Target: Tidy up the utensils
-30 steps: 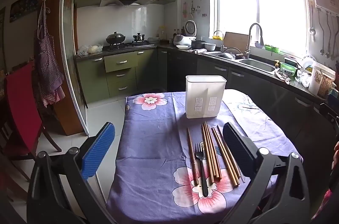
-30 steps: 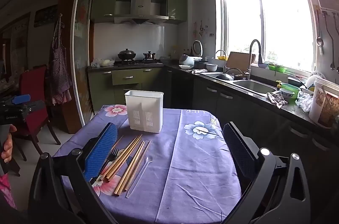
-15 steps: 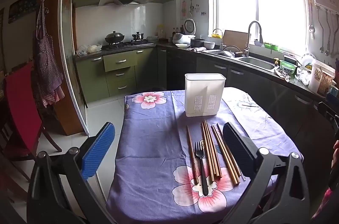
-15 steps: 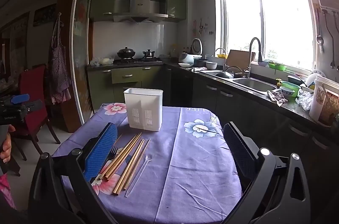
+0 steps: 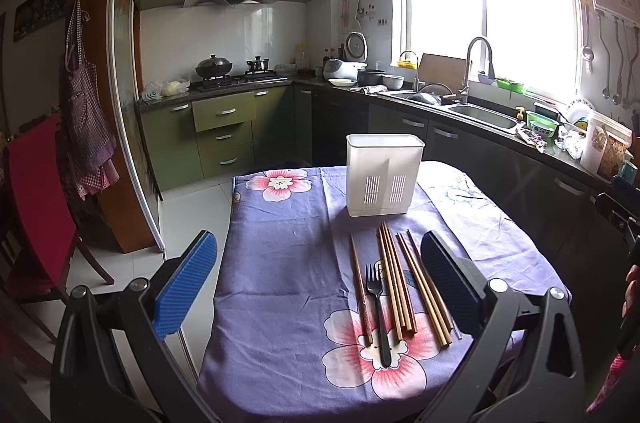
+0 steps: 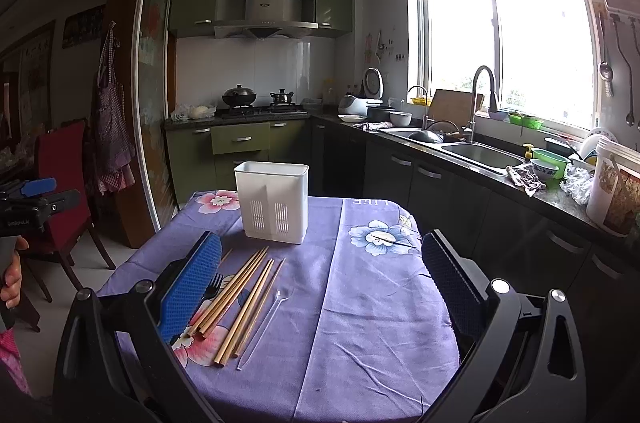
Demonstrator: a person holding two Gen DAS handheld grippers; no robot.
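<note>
Left claw (image 5: 320,287) wide, nothing between its blue pads, hovering above the near end of the bench (image 5: 280,263), which is draped in a purple floral cloth. Right claw (image 6: 320,287) wide too, holding nothing, above the same bench from further right.

White slotted utensil holder (image 5: 384,175) stands upright at the far middle of the bench, apart from the utensils, two vented panels facing the cameras; from these views its inside cannot be seen.

Utensils lie flat on the cloth, near side of the holder, all pointing roughly near-to-far. In the left wrist view, left to right: one dark brown chopstick (image 5: 360,291), a black fork (image 5: 378,311) with tines toward the holder, a bundle of wooden chopsticks (image 5: 396,287), then a second lighter bundle (image 5: 424,295) fanned slightly right, just beside the right pad. The fork's handle end rests on a pink flower print.

In the right wrist view the same chopsticks (image 6: 240,299) sit just right of the left pad, fork partly hidden behind that pad. A clear plastic spoon (image 6: 266,323) lies at the right edge of the group, bowl toward the holder.

Kitchen counter with sink (image 6: 476,155) along the right wall.
</note>
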